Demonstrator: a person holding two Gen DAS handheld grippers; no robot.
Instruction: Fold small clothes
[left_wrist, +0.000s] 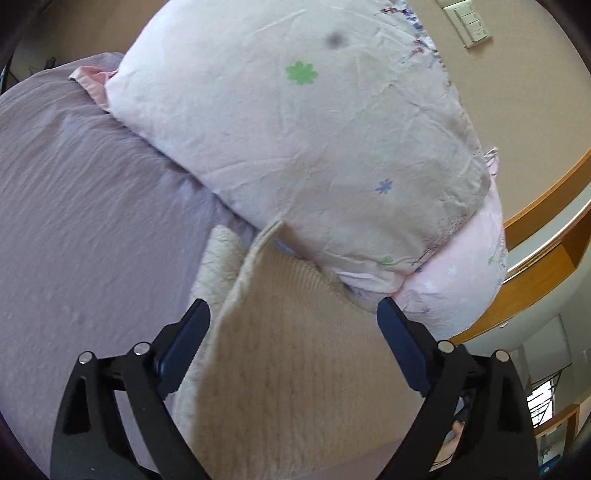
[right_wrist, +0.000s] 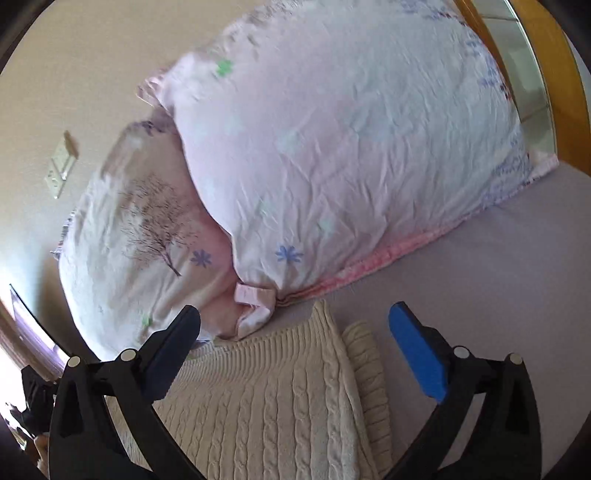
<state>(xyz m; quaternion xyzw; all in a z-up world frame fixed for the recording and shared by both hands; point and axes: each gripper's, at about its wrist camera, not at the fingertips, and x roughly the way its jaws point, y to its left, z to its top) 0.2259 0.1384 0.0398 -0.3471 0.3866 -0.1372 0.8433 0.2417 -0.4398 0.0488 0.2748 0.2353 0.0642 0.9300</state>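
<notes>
Both grippers released, jaws wide, holding nothing. Sweater (left_wrist: 295, 369) (right_wrist: 266, 406) lies on the bed (left_wrist: 74, 221) between and below left gripper (left_wrist: 293, 314) and right gripper (right_wrist: 295, 319) fingers, its far edge touching the pillows (left_wrist: 295, 129).

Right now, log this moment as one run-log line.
task: fold small clothes | left gripper: open, over sweater | right gripper: open, over sweater | sweater: on bed, beside pillows | grasp: none
</notes>
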